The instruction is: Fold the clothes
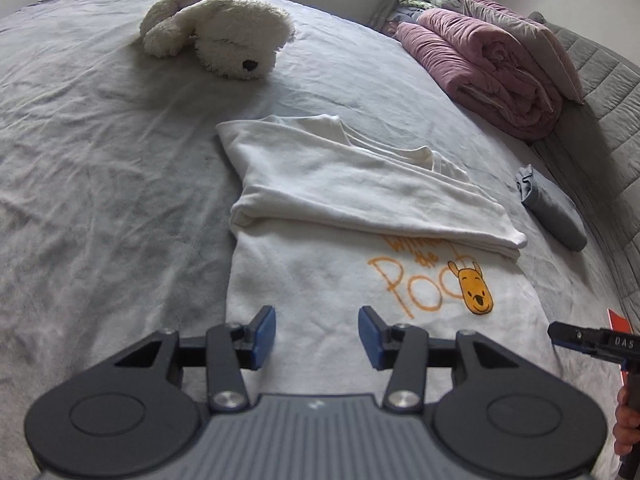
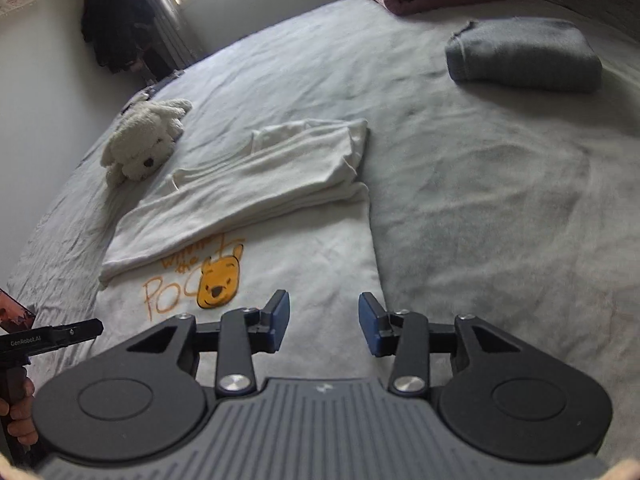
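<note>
A white T-shirt (image 1: 344,200) with an orange bear print (image 1: 474,292) lies flat on the grey bed, its far part folded over toward me into a thick band. My left gripper (image 1: 317,334) hovers open over the shirt's near left part, nothing between its blue pads. From the other side the same white T-shirt (image 2: 280,184) and bear print (image 2: 218,280) show, with my right gripper (image 2: 324,322) open above the shirt's near right edge, empty too. The tip of the other gripper pokes into each view at the edge.
A white plush dog (image 1: 218,36) lies beyond the shirt. A folded grey garment (image 2: 524,60) rests to the right on the bed sheet (image 2: 500,220). A rolled pink quilt (image 1: 484,68) and pillows line the far right. A hand (image 2: 18,412) holds the other gripper's handle.
</note>
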The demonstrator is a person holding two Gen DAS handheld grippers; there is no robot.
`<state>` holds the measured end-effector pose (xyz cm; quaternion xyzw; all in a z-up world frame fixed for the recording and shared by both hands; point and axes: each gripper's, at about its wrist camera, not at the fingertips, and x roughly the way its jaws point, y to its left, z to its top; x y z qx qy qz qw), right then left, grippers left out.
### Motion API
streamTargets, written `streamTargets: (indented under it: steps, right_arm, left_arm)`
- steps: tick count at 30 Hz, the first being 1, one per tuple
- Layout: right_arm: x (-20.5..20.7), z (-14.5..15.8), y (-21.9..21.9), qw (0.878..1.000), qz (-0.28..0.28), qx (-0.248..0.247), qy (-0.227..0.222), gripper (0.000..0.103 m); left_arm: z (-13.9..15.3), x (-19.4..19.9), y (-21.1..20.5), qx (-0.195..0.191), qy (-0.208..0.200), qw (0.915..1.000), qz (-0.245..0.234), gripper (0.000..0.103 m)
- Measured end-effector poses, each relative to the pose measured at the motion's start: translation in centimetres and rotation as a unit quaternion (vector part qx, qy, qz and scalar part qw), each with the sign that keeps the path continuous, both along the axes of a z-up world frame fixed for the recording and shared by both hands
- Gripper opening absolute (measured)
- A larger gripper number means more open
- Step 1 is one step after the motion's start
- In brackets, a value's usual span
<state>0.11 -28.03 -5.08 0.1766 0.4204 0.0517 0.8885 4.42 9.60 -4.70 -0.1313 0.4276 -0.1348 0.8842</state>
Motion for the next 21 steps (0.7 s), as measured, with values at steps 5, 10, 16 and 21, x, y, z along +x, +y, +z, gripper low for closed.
streamTargets:
  steps: [5,10,16,21]
  right_arm:
    - [-1.9,0.3,0.6,0.999,0.047,-0.007,-0.006,0.055]
    - [-3.4,0.3,0.8,0.996,0.081,-0.023,0.0,0.055]
    - [-3.9,-0.4,0.7,0.993,0.113,-0.007,0.023,0.055]
    - [-4.4,-1.1,0.0,0.991,0.128,-0.008,0.036,0.055]
  left_arm:
    - [0.0,-1.6,0.8,0.028,-0.004,0.9996,-0.004,0.066]
    - [-0.3,-3.1,1.7,0.032,-0.001,0.9991,-0.026,0.071]
    - [-0.7,-4.4,1.9,0.03,0.011,0.9978,-0.059,0.069]
    - [-1.0,-5.2,1.7,0.043,0.019,0.9947,-0.092,0.069]
